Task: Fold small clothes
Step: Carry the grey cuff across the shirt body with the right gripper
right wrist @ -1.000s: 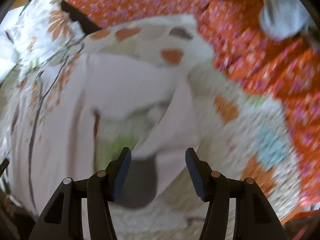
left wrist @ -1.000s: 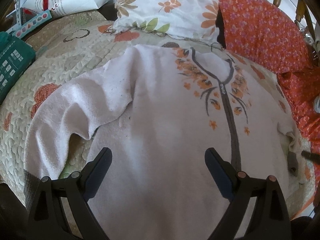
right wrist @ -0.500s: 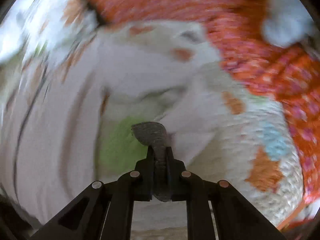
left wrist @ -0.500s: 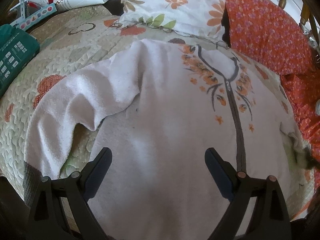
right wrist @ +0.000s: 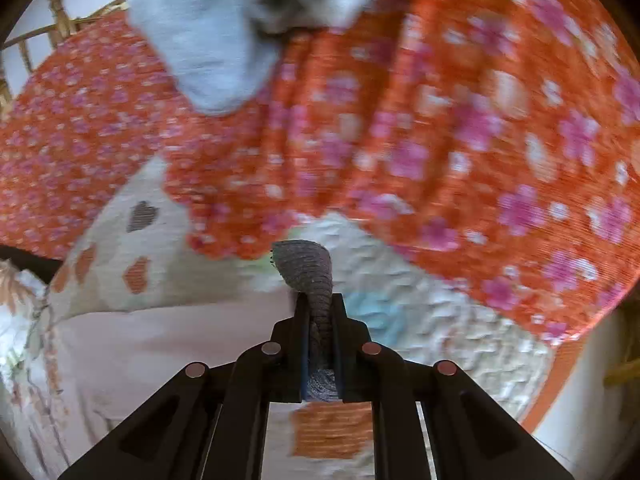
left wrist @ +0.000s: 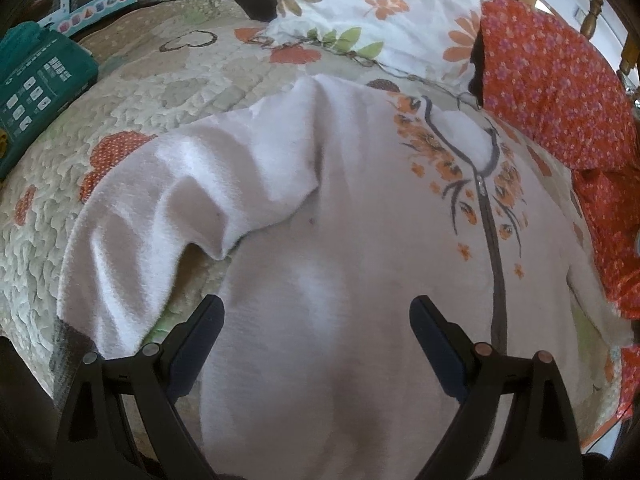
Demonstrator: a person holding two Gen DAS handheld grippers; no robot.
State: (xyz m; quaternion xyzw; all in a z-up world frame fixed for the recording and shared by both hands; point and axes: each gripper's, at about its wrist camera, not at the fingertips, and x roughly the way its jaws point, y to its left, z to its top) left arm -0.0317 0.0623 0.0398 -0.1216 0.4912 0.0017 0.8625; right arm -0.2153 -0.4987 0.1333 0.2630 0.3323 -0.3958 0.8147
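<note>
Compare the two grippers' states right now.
The left gripper is open, jaws spread wide over the white fleece zip-up top, holding nothing. The right gripper is shut, clamping the top's grey ribbed cuff above the quilt. Both are black two-finger grippers.

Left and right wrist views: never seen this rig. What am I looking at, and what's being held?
No robot here: a person holds a two-finger tool in each hand, and each tool carries a fisheye camera looking out along its fingers. In the left wrist view, the left hand-held gripper hangs open over a white zip-up top with orange flowers, spread on a quilted bedspread beside a floral pillow and orange cushion. In the right wrist view, blurred by motion, the right hand-held gripper is shut on the top's grey ribbed cuff, presumably the start of folding that sleeve.
</note>
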